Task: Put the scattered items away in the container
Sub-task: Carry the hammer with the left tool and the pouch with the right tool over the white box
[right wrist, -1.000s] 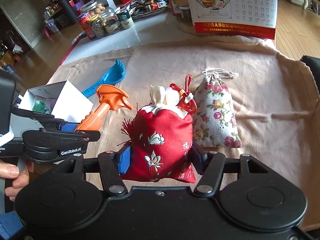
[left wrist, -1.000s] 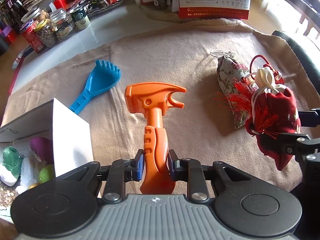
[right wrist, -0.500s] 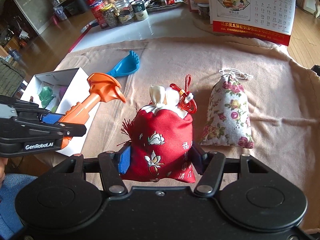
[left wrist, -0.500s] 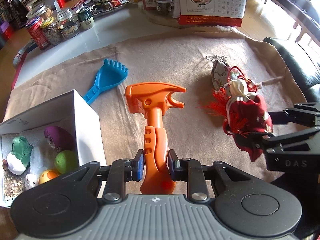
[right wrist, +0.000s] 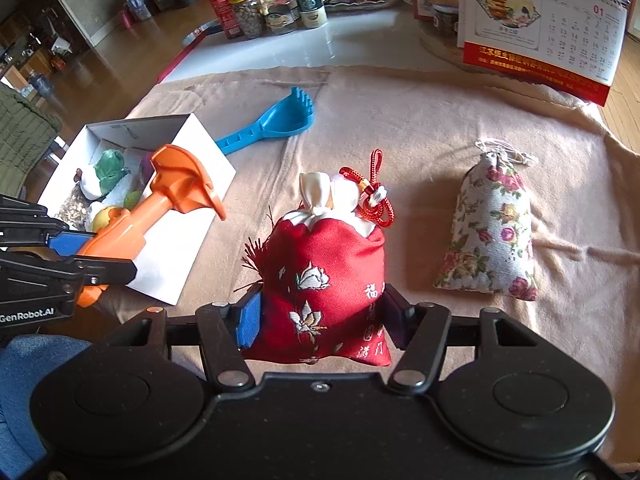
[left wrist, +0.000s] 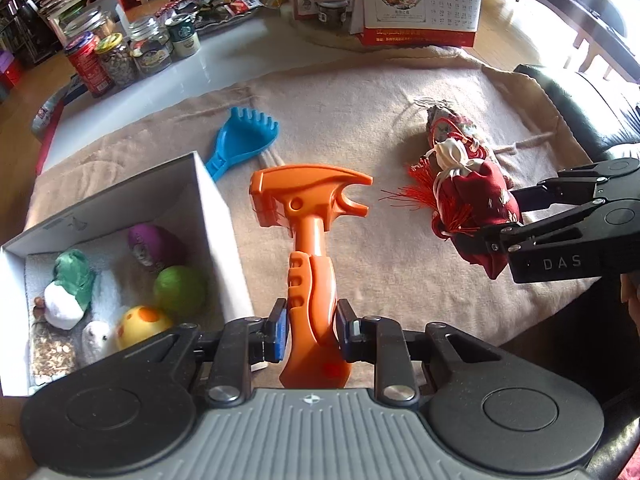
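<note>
My left gripper [left wrist: 311,328] is shut on an orange toy hammer [left wrist: 310,216] and holds it in the air just right of the white box [left wrist: 208,200]. The hammer also shows in the right wrist view [right wrist: 160,200], over the box [right wrist: 188,248]. My right gripper [right wrist: 320,316] is shut on a red embroidered pouch [right wrist: 324,276], lifted above the cloth; the pouch shows in the left wrist view [left wrist: 472,204]. A blue toy rake [right wrist: 272,126] and a floral pouch [right wrist: 492,240] lie on the beige cloth. The box holds several small toys [left wrist: 180,288].
Jars and cans [left wrist: 132,52] stand on the white tabletop at the back left. A desk calendar [right wrist: 540,40] stands at the back right. A black chair [left wrist: 580,100] is at the right of the table. The cloth [right wrist: 400,120] covers the near table.
Both grippers have risen and pulled back with their loads. The box and its contents have come further into the left wrist view. The red pouch has moved clear of the floral pouch.
</note>
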Available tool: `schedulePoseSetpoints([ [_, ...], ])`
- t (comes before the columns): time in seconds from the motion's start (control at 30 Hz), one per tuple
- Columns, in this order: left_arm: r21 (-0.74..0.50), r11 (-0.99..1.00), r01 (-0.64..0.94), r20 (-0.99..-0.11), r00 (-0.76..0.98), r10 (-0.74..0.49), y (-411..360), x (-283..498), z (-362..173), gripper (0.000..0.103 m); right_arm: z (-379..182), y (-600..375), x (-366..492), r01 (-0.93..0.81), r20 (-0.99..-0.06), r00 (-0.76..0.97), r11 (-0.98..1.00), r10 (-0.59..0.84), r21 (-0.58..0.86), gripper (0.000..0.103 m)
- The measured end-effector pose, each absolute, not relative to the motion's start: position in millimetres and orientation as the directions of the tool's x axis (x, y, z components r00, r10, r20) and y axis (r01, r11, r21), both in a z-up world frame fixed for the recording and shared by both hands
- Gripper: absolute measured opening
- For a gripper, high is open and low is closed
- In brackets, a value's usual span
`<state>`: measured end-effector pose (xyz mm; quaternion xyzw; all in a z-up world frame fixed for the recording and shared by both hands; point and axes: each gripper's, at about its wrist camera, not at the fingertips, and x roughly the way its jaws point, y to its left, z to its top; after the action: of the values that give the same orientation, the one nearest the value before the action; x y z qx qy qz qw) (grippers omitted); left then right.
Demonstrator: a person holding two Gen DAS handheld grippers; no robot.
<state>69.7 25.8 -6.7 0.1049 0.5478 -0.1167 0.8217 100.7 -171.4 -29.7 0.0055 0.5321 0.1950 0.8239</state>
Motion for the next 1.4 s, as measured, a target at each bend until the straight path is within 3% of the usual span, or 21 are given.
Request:
schedulePoseSetpoints([
  [0.9, 0.103, 0.991, 0.087, -0.918, 0.391, 0.061, 190.3, 73.5, 9.9, 0.025, 3.4, -29.1, 108.7, -0.550, -0.860, 0.305, 0.813, 0.410, 0.193, 0.058],
  [1.4, 0.162, 0.987, -0.007, -0.921, 0.358, 0.154, 258.8, 93.0, -7.6, 0.025, 9.5, 44.2, 120.2, -0.617, -0.845, 0.263, 0.754, 0.466, 0.225, 0.058],
])
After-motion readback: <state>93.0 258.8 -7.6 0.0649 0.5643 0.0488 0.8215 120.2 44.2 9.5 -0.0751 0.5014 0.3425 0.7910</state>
